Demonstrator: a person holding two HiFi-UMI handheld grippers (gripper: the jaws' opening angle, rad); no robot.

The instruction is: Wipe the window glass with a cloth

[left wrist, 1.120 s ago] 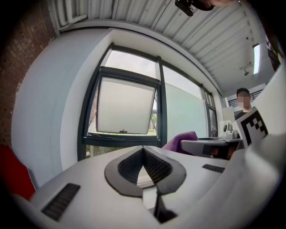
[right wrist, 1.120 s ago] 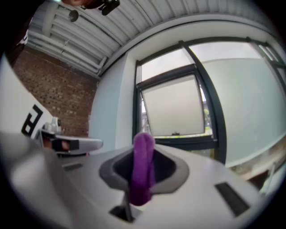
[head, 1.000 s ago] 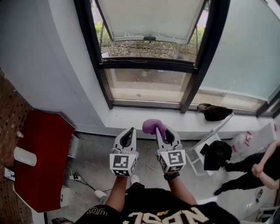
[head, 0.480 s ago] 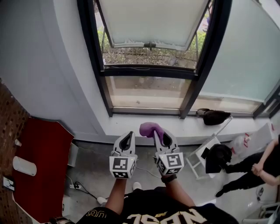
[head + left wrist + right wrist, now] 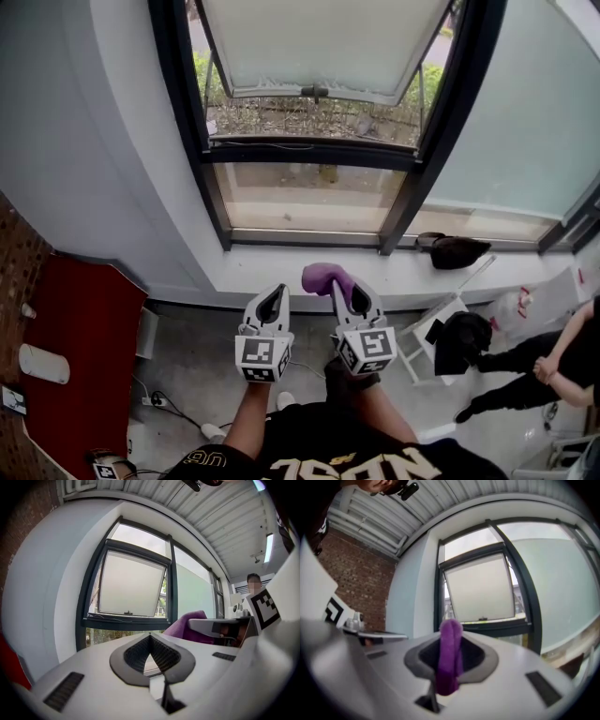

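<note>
We list, at the left:
- a red tabletop (image 5: 80, 356), set low, with a white cylinder (image 5: 44, 364) lying on it
- a brick wall (image 5: 361, 581) beside that table
- a pale grey wall (image 5: 84, 141)
- a concrete floor (image 5: 187, 361) with a dark cable (image 5: 155, 398) lying on it

Toward the right:
- a black bag (image 5: 459, 251) on the white sill (image 5: 281, 267)
- a second black bundle (image 5: 459, 333) on a white frame (image 5: 427, 342)
- a person (image 5: 525, 389) in dark clothes at the right edge, hands together

Overhead:
- a ribbed white ceiling (image 5: 225, 522) bearing a strip light (image 5: 268, 548)

The head view looks steeply down onto the open window sash (image 5: 319, 47); both gripper views face that sash from below.
</note>
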